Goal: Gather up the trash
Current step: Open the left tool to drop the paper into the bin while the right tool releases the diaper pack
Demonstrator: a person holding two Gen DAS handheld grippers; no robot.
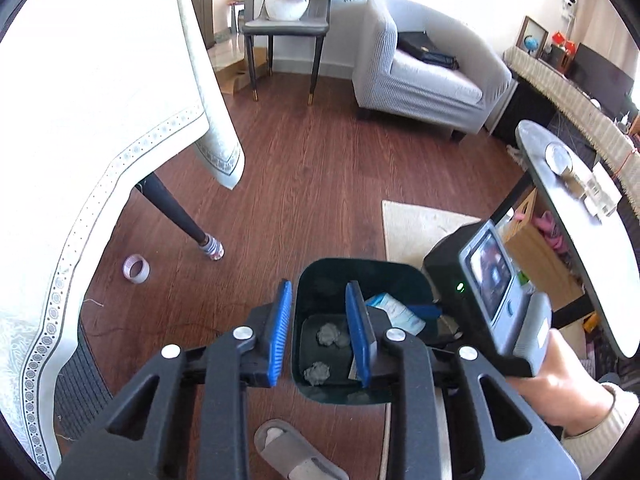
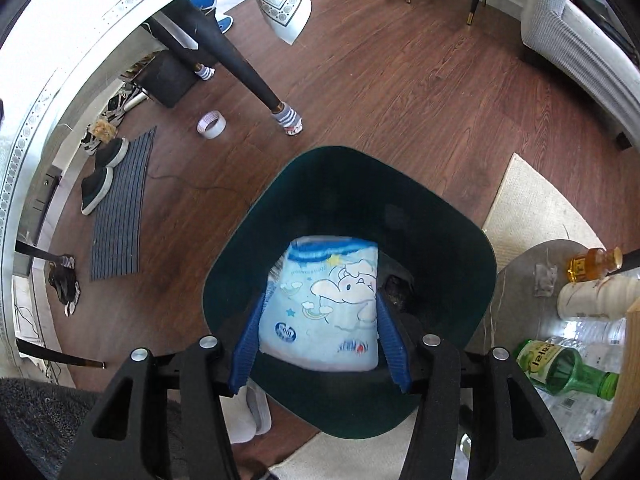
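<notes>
A dark green trash bin stands on the wood floor; it also shows in the right wrist view. Grey crumpled wads lie on its bottom. My right gripper is shut on a light blue cartoon-printed packet and holds it inside the bin's mouth; the packet also shows in the left wrist view. My left gripper is open and empty, just above the bin's left rim.
A tape roll lies on the floor near a table leg. A slipper lies below. A side table at right holds bottles. A rug, armchair and doormat surround.
</notes>
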